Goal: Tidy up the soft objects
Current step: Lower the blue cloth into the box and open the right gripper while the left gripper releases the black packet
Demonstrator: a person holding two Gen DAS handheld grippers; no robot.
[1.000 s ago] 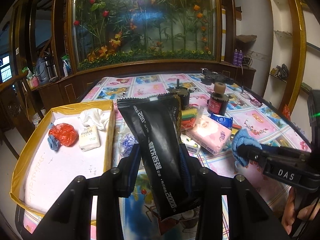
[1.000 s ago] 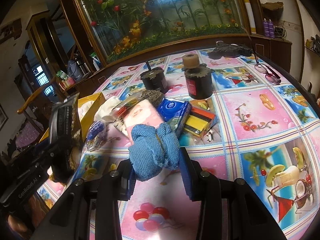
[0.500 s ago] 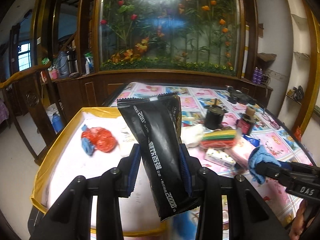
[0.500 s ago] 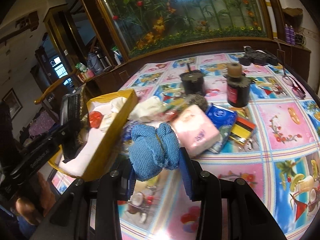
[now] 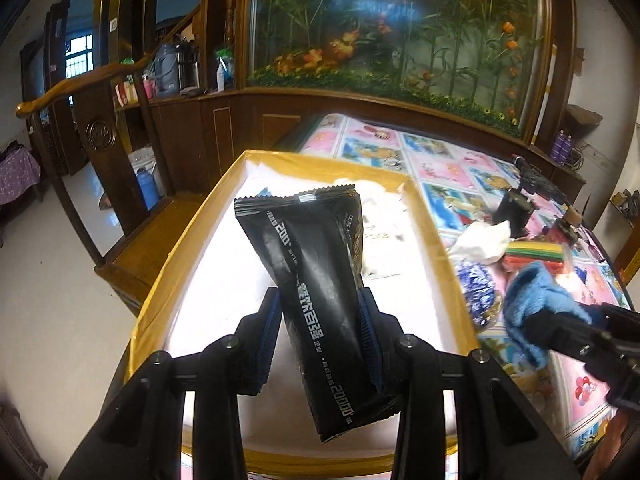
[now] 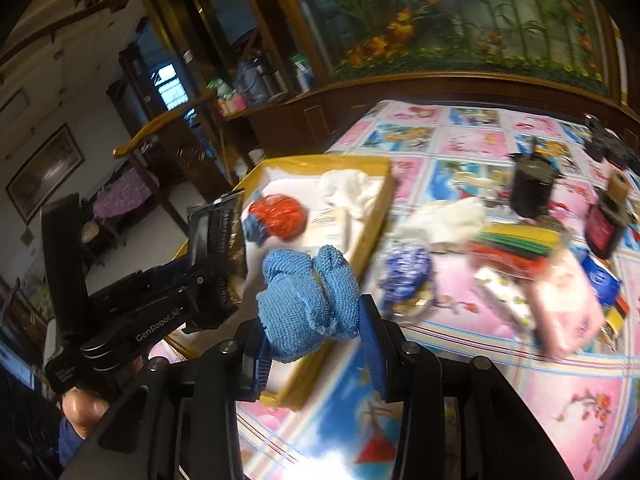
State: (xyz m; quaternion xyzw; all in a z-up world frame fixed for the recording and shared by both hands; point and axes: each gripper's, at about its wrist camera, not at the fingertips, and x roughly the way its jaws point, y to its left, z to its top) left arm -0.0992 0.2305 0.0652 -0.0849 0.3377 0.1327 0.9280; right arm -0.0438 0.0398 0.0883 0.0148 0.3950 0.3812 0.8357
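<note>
Carrying both loads to the tray (image 5: 188,240): left gripper (image 5: 320,336) is clamped on the black pack (image 5: 316,280) above it, right gripper (image 6: 316,344) on the blue cloth (image 6: 308,300) beside its rim. Next: lower, then part the jaws.

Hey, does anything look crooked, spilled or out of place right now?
Nothing spilled or damaged. The black packet sits tilted in the left tongs above the yellow-rimmed tray. The right tongs hold a bunched blue cloth. Loose items lie jumbled on the tablecloth beside the tray.
</note>
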